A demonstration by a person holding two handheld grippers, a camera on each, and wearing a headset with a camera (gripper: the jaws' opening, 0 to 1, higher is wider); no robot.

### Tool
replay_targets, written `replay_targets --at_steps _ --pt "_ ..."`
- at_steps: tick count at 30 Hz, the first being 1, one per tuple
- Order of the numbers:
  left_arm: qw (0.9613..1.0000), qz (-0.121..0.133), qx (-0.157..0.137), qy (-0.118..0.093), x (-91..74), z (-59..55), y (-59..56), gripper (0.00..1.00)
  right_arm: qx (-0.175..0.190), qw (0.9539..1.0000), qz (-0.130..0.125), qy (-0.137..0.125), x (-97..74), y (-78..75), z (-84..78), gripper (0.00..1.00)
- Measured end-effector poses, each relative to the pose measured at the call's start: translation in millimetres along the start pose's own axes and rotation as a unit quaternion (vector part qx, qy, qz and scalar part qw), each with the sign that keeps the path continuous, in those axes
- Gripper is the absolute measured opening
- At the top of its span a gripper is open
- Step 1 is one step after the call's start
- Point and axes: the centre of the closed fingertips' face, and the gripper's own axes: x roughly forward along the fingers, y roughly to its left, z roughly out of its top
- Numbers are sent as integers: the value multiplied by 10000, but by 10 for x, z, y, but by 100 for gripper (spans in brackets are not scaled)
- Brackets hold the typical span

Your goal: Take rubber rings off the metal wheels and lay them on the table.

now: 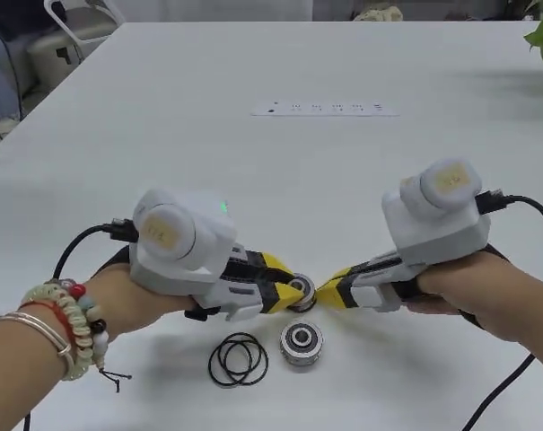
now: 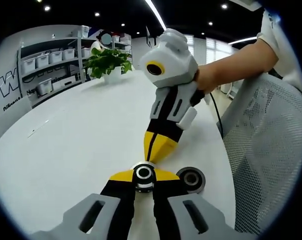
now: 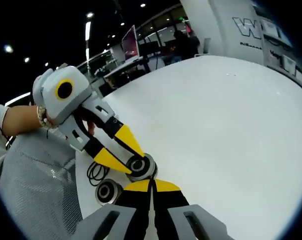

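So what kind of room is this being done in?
Probably an open-plan office or lab workspace: a large white table, shelves of storage bins along the wall, a potted plant and a mesh office chair.

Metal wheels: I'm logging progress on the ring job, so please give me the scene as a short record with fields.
held wheel: clamped between the left gripper's jaws
left gripper: shut on the held wheel
right gripper: jaws shut, tips at the held wheel's rim; whether they pinch a ring cannot be told
second wheel: lying on the table, nearer the person than the grippers
rubber rings: a few black ones, overlapping on the table beside the second wheel
power strip: farther back on the table
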Motion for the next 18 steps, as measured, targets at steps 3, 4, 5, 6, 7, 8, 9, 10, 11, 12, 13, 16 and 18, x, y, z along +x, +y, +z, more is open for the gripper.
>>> replay_targets --at_steps 3,4,5,6,7,8,9,10,11,12,13,16,18 --pt "10000 1 0 1 -1 -1 5 7 264 9996 39 -109 -20 -9 26 0" --pt "10000 5 8 0 -1 -1 5 7 306 9993 69 -221 -30 9 65 0" --pt "10000 7 14 -5 0 0 5 7 558 9971 290 -432 -43 88 145 0" --pt "10000 31 20 -13 1 2 10 8 612 9968 324 -401 -56 99 144 0" --pt "10000 31 22 -13 3 3 7 7 479 9983 172 -285 -33 64 99 0" --pt "10000 36 38 -11 2 5 6 7 440 9985 154 -292 -34 84 101 0" --pt "10000 42 57 -12 2 5 9 7 448 9985 153 -277 -38 85 106 0" --pt "10000 45 67 -13 1 5 10 8 476 9984 154 -269 -41 93 110 0" --pt "10000 55 62 -14 0 6 12 8 490 9983 161 -278 -41 100 115 0" --pt "10000 60 58 -18 -1 6 12 8 501 9982 177 -292 -41 112 127 0" --pt "9999 65 80 -27 2 7 13 8 500 9982 188 -288 -39 121 132 0" --pt "9999 69 131 -38 3 18 4 8 461 9982 222 -302 -44 155 149 0" --pt "9999 67 145 -38 2 18 4 8 456 9982 247 -304 -44 167 158 0"
